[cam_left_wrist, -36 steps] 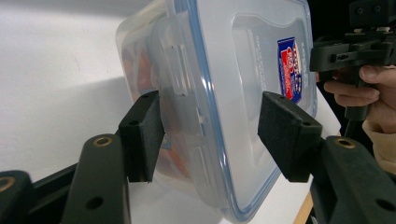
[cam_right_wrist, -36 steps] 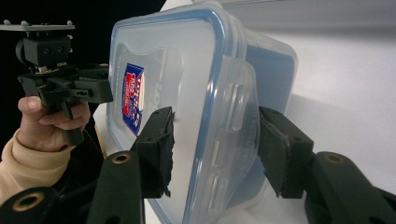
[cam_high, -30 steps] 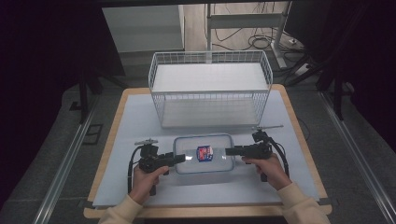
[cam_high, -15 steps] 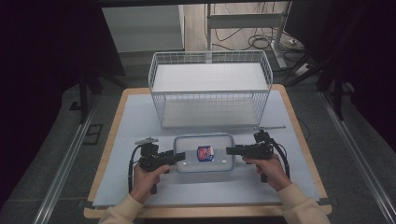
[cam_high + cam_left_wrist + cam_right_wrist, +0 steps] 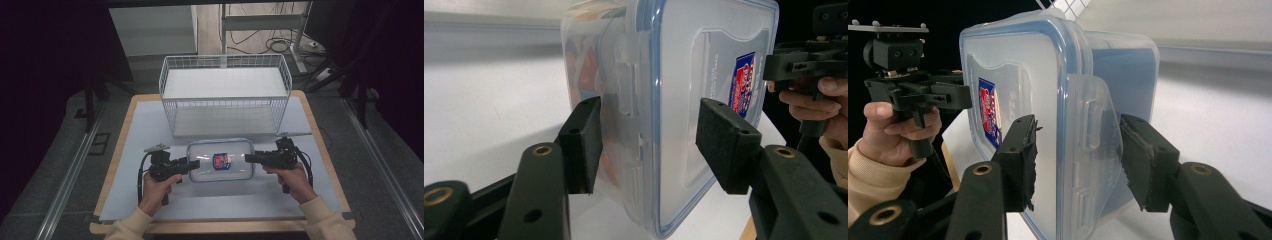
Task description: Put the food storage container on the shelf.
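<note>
A clear rectangular plastic container with a blue-rimmed snap lid [image 5: 220,160] lies on the white-covered desk [image 5: 145,125], just before a white wire basket [image 5: 225,102]. The left tool [image 5: 192,164] and right tool [image 5: 248,158] each straddle an end latch, jaws apart.

The container's [image 5: 704,100] label print is too small to read, its contents blurred behind frosted plastic.

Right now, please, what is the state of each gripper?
Left gripper: open, jaws astride the container's end latch.
Right gripper: open, jaws astride the opposite latch.
</note>
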`<action>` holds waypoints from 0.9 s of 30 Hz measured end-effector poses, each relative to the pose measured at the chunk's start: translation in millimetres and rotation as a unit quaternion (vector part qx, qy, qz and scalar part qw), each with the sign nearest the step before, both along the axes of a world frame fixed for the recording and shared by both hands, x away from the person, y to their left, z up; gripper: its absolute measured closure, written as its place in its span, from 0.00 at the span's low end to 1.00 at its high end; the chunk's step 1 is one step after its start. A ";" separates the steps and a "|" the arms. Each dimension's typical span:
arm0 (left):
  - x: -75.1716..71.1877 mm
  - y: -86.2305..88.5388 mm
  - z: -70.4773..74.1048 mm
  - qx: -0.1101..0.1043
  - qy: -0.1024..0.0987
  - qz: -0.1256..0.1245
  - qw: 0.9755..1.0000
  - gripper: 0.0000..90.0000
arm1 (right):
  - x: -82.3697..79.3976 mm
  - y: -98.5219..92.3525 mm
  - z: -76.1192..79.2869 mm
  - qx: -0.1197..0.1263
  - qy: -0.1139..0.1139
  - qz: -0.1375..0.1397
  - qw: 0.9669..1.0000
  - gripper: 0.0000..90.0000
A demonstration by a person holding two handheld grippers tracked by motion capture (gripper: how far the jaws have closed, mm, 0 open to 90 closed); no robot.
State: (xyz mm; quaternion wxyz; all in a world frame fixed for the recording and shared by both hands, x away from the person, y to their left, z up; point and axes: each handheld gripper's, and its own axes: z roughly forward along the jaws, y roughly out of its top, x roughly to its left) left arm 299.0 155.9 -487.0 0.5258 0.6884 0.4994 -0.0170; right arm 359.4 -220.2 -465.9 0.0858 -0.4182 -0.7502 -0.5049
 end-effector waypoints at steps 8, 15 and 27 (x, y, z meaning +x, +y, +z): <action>3.6 -1.4 12.5 0.005 -0.017 -0.002 1.000 0.51 | 0.2 -1.4 10.7 0.002 -0.018 -0.001 1.000 0.57; 11.1 -4.5 29.3 0.011 -0.030 -0.006 0.999 0.51 | 4.0 -4.6 24.4 0.005 -0.033 -0.004 0.999 0.57; 15.3 -6.2 48.9 0.011 -0.047 -0.010 0.999 0.50 | 2.7 -7.3 46.2 0.005 -0.057 -0.010 0.998 0.57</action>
